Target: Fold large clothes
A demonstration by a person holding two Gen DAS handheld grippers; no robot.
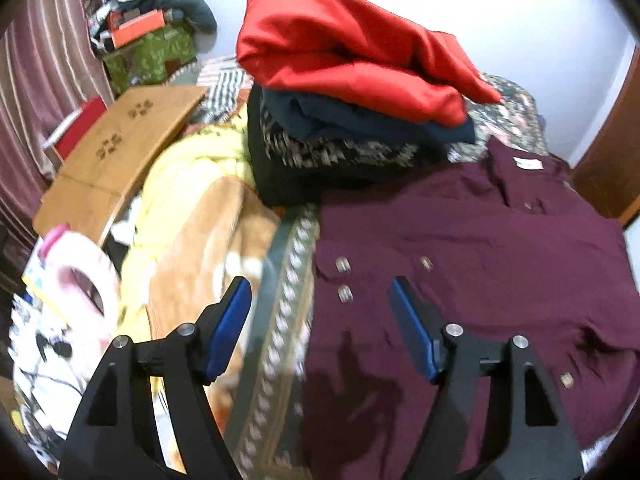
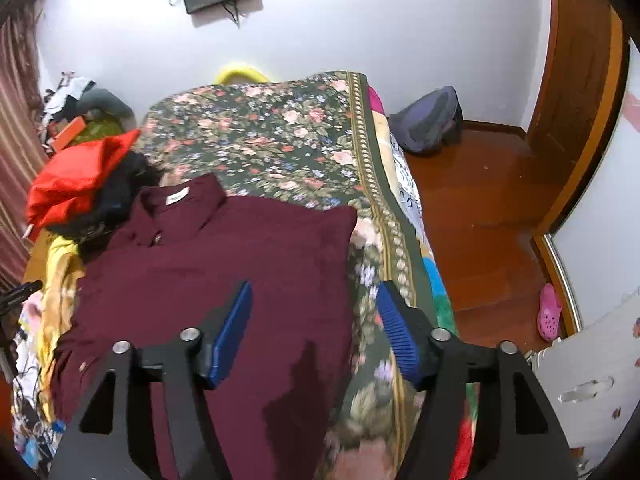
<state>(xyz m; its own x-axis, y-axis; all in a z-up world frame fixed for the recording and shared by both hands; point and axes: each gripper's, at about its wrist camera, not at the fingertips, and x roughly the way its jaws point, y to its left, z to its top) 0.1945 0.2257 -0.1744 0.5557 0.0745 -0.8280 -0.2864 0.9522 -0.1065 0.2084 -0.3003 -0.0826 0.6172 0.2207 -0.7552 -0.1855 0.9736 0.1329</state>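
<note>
A large maroon button shirt (image 1: 472,248) lies spread on the bed, collar and white label at the far end; it also shows in the right wrist view (image 2: 224,264). My left gripper (image 1: 320,292) is open and empty, hovering above the shirt's left edge, where the buttoned cuff lies. My right gripper (image 2: 314,296) is open and empty above the shirt's right edge. A stack of folded clothes with a red garment (image 1: 344,52) on top sits behind the shirt at its left, also seen in the right wrist view (image 2: 76,176).
The bed has a floral cover (image 2: 272,136). A wooden lap table (image 1: 116,152), yellow and orange bedding (image 1: 192,208) and clutter lie left of the shirt. Right of the bed are the wooden floor (image 2: 480,216), a grey bag (image 2: 432,120) and a pink shoe (image 2: 549,312).
</note>
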